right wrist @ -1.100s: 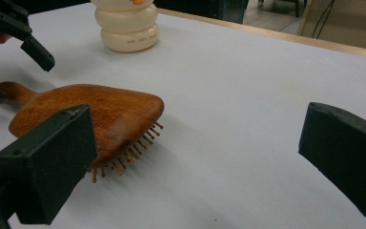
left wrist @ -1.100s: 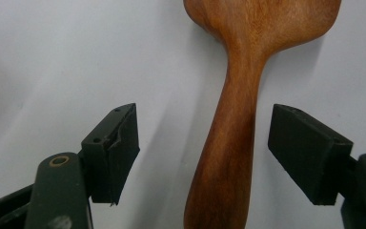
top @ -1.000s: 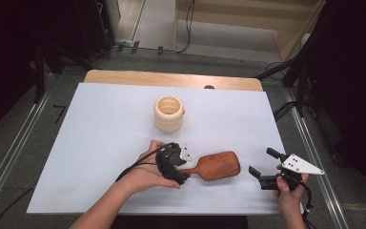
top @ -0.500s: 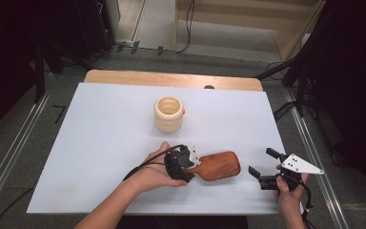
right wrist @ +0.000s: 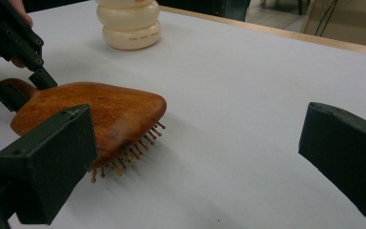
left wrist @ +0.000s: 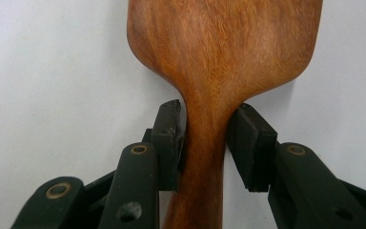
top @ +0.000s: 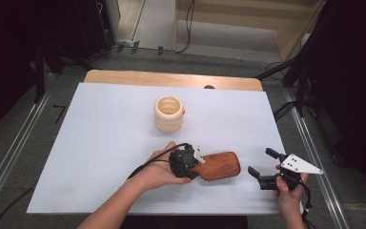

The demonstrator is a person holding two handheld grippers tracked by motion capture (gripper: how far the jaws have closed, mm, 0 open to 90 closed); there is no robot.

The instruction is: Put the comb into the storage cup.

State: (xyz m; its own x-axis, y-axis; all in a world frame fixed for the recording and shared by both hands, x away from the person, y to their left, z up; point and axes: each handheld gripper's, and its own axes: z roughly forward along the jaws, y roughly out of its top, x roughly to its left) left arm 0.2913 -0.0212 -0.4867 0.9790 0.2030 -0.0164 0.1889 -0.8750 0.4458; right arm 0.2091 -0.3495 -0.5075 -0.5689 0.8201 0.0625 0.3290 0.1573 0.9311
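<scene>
A brown wooden hairbrush (top: 219,165) lies bristles down on the white table cover, its handle pointing left. My left gripper (top: 193,162) comes in from the left. Its jaws have just been closing, and in the left gripper view both pads (left wrist: 169,143) press on the narrow neck of the hairbrush (left wrist: 224,52). My right gripper (top: 260,161) rests to the right of the brush with its jaws wide apart and nothing between them. The right gripper view shows the hairbrush (right wrist: 100,114) and its bristles just beyond the right gripper (right wrist: 200,157).
A cream ribbed cup (top: 168,113) stands upright behind the brush, also seen as the cup (right wrist: 129,21) far off. The white cover (top: 100,133) spans the table, with a wooden edge (top: 171,78) at the back. Metal rails run along both sides.
My left gripper has slid right along the handle to the brush's neck and its jaws have closed onto it. The brush and the right gripper have stayed put.
</scene>
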